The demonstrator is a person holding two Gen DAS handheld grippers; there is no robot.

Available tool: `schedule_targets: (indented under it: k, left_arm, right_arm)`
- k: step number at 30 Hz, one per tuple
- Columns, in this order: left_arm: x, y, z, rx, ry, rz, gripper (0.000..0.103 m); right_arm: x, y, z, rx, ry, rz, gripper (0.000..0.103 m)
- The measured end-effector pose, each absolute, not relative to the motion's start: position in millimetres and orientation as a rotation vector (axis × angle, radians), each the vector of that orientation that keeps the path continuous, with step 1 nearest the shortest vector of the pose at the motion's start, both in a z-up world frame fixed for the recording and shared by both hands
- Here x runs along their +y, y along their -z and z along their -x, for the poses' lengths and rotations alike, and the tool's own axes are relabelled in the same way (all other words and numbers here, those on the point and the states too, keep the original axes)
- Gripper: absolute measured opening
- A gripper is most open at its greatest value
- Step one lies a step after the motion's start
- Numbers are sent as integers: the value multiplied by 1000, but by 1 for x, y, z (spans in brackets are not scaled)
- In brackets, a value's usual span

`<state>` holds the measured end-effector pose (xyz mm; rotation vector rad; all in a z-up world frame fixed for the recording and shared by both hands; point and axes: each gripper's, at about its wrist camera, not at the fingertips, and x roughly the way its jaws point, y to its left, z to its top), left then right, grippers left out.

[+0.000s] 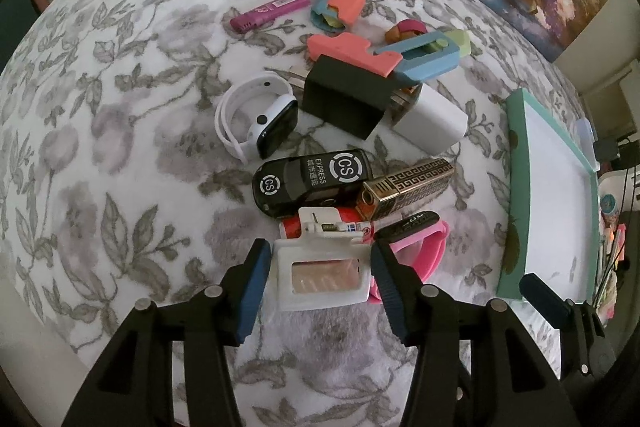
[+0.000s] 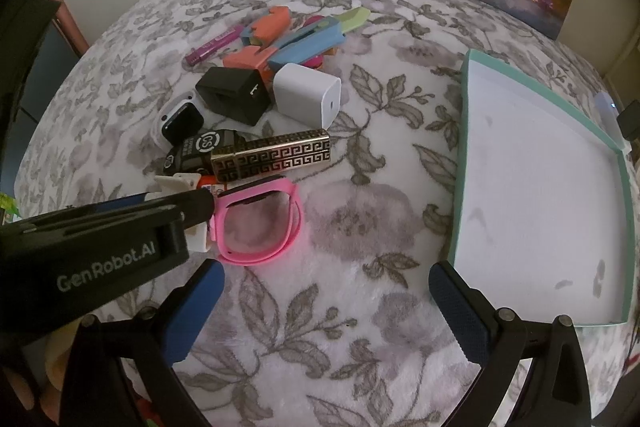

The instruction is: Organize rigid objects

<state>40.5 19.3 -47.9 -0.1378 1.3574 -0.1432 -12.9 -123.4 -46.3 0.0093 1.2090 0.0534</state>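
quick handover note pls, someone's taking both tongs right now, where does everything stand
Left tongs: closed on the white clip holder, its pads pressing both sides, at the near end of the pile.
Right tongs: open, holding nothing, hovering over bare cloth beside the green tray.
Things: pink band, gold lighter, black car, white watch, black block, white charger and the coloured plastic pieces all lie on the cloth.
Done: nothing in the tray yet.
Left: move every piece across, starting with the holder.
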Motion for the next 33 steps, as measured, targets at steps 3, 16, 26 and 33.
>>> schedule_targets:
  k: [3,16,26,33]
  left_arm:
    - [23,48,-39,1353,143,154,48]
    - [53,40,-33,1313,98,186,31]
    - [63,39,-33,1302,79,226,32]
    - [66,39,-32,1308,68,227,32]
  right_arm:
    - [-122,46,13,1205,-62,-3,103]
    - [-103,54,-2,1183,-124,32,103]
    - [-98,65,-13,1201,-151,48,96]
    - [-107,63,-14,1191,-139,43,94]
